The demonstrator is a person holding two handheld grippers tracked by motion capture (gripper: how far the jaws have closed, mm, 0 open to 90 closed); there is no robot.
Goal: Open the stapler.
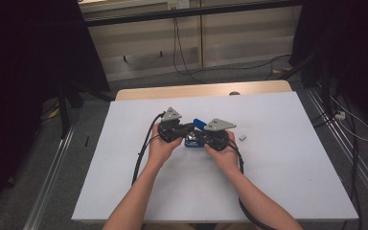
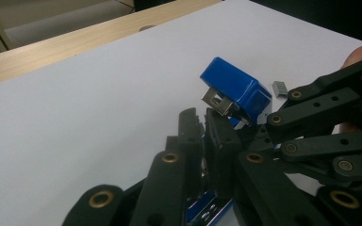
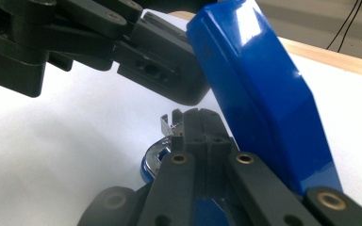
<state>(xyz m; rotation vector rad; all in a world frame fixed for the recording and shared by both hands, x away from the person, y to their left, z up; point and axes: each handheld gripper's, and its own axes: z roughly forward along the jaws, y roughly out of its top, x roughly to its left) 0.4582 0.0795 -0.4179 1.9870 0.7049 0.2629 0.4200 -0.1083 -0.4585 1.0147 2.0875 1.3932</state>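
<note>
— Forearms come in low, one gripper in each hand. What sits between them?
— One glossy blue stapler [image 1: 195, 134] at the middle of the white table [image 1: 124, 182], lid swung up, metal channel bared. No writing readable.
— Jaws?
— Left gripper [image 2: 207, 123] nearly pressed together, right gripper [image 3: 195, 123] pressed together, at its metal parts; one staple strip [image 1: 242, 137] lies nearby.

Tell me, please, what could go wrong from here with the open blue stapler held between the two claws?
1. The blue stapler has its lid swung up, and the right claw pinches only the thin metal rail; that hold might slip.
2. The left claw, nearly closed beside the lid's hinged end, could knock the lid shut.
3. The strip of staples lies loose on the white table near the right hand; a cable could sweep it away.
</note>
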